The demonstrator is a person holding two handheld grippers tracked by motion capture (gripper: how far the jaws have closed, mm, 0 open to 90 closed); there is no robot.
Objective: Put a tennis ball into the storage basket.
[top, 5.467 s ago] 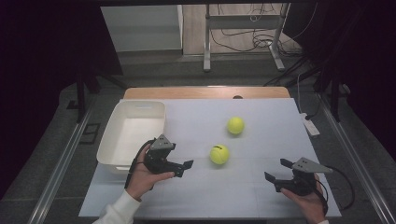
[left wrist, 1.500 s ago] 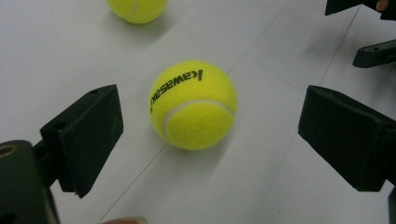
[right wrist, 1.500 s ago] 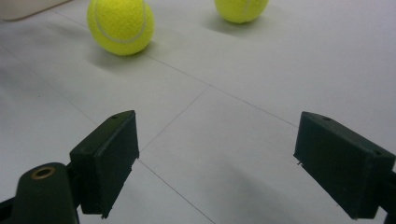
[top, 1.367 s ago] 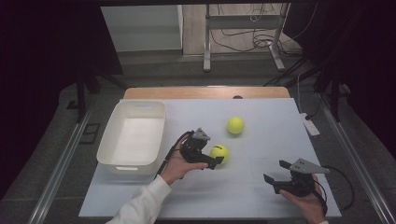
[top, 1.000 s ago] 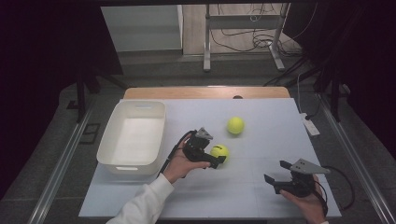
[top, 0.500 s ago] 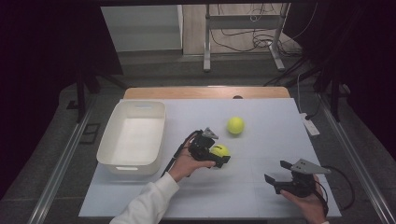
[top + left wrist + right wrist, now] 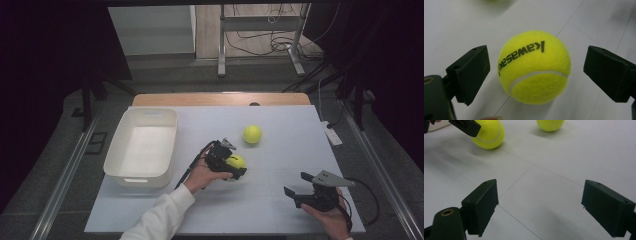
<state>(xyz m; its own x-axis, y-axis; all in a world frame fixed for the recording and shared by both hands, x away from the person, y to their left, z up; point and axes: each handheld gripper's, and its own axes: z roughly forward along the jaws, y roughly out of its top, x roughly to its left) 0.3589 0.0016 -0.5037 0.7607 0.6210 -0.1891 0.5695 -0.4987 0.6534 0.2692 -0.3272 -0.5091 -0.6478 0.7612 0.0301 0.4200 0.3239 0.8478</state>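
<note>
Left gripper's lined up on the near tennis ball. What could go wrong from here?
1. The left gripper is open with gaps on both sides of the near tennis ball; an uneven close might nudge the ball so it rolls away.
2. The ball sits slightly left of centre, so one jaw would likely touch first.
3. The white bin has raised walls to clear.

Yellow-green tennis ball (image 7: pixel 534 67) with white seam and black lettering, second yellow-green ball (image 7: pixel 252 134), white tub (image 7: pixel 142 145), pale grey surface (image 7: pixel 280 210), black jaws.
</note>
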